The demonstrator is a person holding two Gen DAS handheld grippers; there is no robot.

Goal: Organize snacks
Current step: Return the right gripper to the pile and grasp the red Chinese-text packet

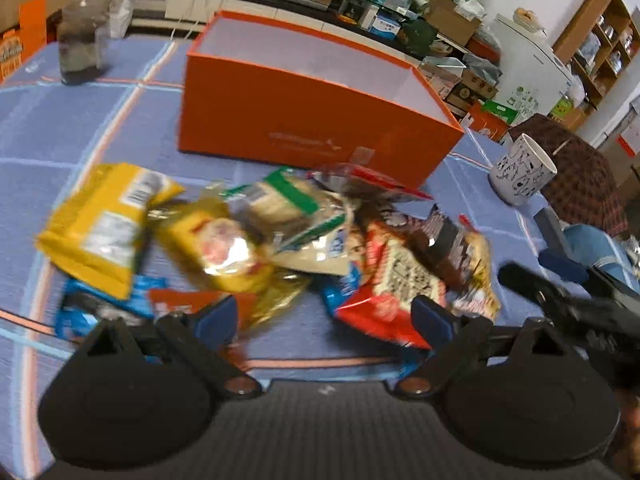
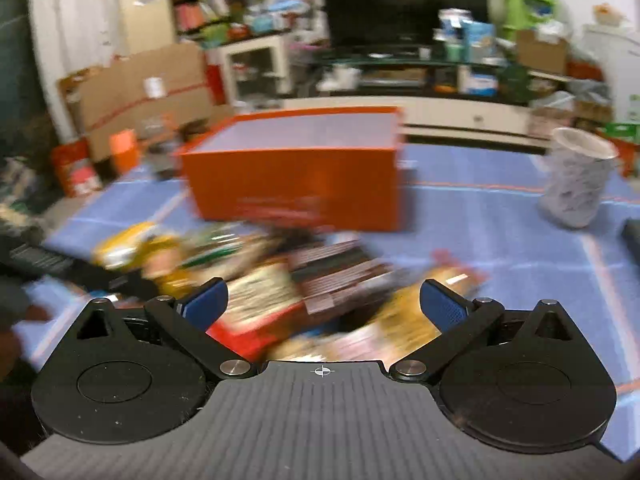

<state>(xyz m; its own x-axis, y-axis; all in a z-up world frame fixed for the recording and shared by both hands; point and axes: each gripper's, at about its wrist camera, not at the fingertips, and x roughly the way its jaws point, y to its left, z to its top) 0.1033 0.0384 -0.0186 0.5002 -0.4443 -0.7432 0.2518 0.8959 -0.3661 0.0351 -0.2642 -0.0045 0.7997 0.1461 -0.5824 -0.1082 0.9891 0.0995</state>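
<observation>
Snack packets [image 1: 256, 240] lie in a loose heap on a blue woven cloth [image 1: 60, 128] with pale and orange stripes. They are crinkled, shiny foil and plastic bags: a flat yellow bag [image 1: 100, 224] at the left, a glossy gold one [image 1: 224, 248], a white and green one [image 1: 296, 220], and a red one with a printed panel [image 1: 392, 296]. Just behind the heap stands an open orange box [image 1: 304, 120], rectangular, of smooth stiff card with a pale inside. A white cup with black drawings [image 1: 520, 172] stands to the right of the box, a glass jar [image 1: 82, 36] well to the left.

The left gripper [image 1: 324, 316] hovers over the near edge of the heap, its blue-padded jaws wide apart and holding nothing. The right gripper [image 2: 324, 304] is also spread wide above the blurred packets, gripping none.
</observation>
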